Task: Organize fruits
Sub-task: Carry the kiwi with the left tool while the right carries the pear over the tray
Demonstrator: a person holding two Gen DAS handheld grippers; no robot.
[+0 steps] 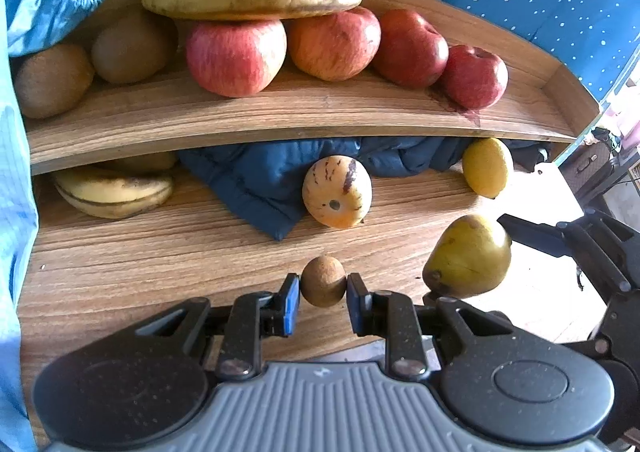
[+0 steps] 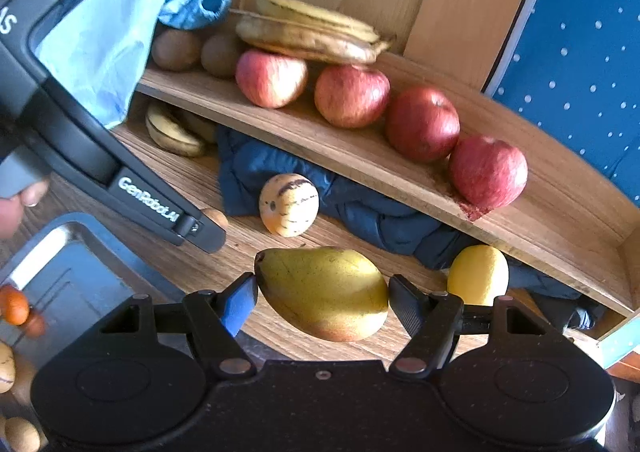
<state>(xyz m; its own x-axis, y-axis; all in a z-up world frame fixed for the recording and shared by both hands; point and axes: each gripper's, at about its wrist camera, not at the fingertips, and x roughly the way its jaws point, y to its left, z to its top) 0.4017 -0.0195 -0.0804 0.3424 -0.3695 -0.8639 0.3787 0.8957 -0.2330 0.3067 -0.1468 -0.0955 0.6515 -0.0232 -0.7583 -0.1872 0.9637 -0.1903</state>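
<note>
Your left gripper point(image 1: 323, 287) pinches a small brown fruit point(image 1: 323, 281) by its widest part only; it's round, so a jolt could roll it out. Your right gripper point(image 2: 322, 298) clamps the pear point(image 2: 324, 292) lengthwise, and its tapered end may slide off the pad. Both hang over the wooden tabletop point(image 1: 160, 252). The shelf point(image 1: 280, 112) above already holds apples point(image 1: 236, 56), so there's little spare room. A blue cloth point(image 1: 260, 180) clutters the space underneath.

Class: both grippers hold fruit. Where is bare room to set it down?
Free: front strip of the upper shelf before the apples; lower board left of the blue cloth, below the bananas. Crowded: the shelf's back row.
</note>
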